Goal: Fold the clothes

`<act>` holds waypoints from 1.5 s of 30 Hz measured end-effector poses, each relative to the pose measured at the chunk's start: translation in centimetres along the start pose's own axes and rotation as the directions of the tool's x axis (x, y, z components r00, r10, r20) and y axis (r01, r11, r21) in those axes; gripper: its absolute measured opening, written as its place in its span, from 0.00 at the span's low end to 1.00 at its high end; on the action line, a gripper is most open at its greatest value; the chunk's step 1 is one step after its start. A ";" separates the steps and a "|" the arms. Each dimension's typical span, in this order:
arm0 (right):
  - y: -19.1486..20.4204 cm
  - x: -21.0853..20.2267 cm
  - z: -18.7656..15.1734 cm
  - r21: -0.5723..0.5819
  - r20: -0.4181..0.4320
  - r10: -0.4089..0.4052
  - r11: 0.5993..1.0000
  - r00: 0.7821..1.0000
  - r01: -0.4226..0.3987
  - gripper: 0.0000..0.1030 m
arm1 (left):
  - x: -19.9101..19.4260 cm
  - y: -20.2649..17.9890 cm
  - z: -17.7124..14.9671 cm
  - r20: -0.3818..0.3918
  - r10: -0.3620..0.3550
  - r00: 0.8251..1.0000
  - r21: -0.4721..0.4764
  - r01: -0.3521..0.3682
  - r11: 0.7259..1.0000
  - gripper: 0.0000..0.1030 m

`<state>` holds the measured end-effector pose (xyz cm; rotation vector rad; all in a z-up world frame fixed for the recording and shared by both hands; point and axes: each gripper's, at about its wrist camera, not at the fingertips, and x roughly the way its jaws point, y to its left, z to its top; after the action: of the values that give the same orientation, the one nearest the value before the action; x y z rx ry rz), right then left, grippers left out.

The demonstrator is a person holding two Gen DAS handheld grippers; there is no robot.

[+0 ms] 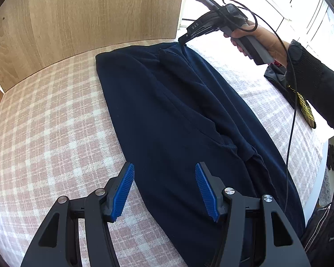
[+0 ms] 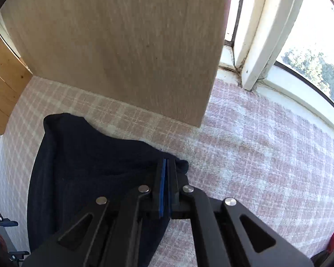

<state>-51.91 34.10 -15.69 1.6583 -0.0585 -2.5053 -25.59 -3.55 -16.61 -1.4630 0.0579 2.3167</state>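
Wooden panel (image 1: 84, 15): standing upright at the far edge of the bed, filling the upper left of both wrist views.
Plaid bed cover (image 1: 44, 122): pink and white check, lying flat and spreading under everything; the left part is lying bare.
Left gripper (image 1: 164, 188): hanging over the near end of the cloth, pointing steeply down. Its jaws are standing about half apart, the blue ribbed pads (image 1: 122, 193) gripping nothing; one pad is showing over the plaid cover, the other over the dark fabric. Whether the tips are touching the cloth cannot be told.
Navy garment (image 1: 167, 111): lying stretched along the middle of the bed, from the near edge by the left gripper to the far end by the panel. Loose folds and a seam are running down its right half. Its far right corner is being lifted slightly.
Right gripper (image 2: 166, 173): pinching that far corner of the garment, its jaws pressed nearly together with the dark cloth bunching between the blue pads.
Person's hand (image 1: 265, 42): wrapping around the right gripper's handle, a dark sleeve (image 1: 318, 77) trailing behind it and a black cable (image 1: 294, 102) hanging down.
Window (image 2: 300, 44): white frame sitting right of the panel, bright daylight and foliage showing outside.
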 end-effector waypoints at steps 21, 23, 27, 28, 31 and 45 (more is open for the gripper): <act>6.8 -0.9 -7.0 -0.203 -0.196 0.016 0.978 0.980 -0.057 0.07 | 0.0 0.5 0.0 0.004 -0.039 0.999 -0.022 0.039 0.999 0.54; 6.9 -0.9 -6.4 -0.225 -0.192 -0.036 0.974 0.981 -0.008 0.13 | -0.1 0.2 0.3 0.009 -0.050 0.999 -0.016 0.050 0.999 0.54; 4.6 -1.9 -5.9 -0.132 -0.165 -0.050 0.991 0.985 0.028 0.53 | 0.5 -0.7 2.1 0.005 -0.088 0.996 -0.009 0.088 0.996 0.54; 3.9 -2.2 -5.8 -0.092 -0.163 -0.038 0.996 0.986 0.023 0.53 | 1.0 -0.9 3.1 0.003 -0.098 0.995 -0.004 0.098 0.995 0.54; 3.5 -2.3 -6.5 -0.040 -0.173 -0.004 0.999 0.985 -0.003 0.53 | 2.5 -1.2 6.9 0.000 -0.108 0.994 0.014 0.108 0.994 0.54; 4.6 -7.8 -15.1 -0.122 -0.074 -0.108 0.988 0.991 0.098 0.53 | 8.7 0.5 16.5 -0.042 -0.005 0.999 0.029 0.006 1.000 0.54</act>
<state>-34.64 31.29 -13.97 1.7538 0.1856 -2.4571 -43.21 2.70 -16.89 -1.4956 0.0990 2.2715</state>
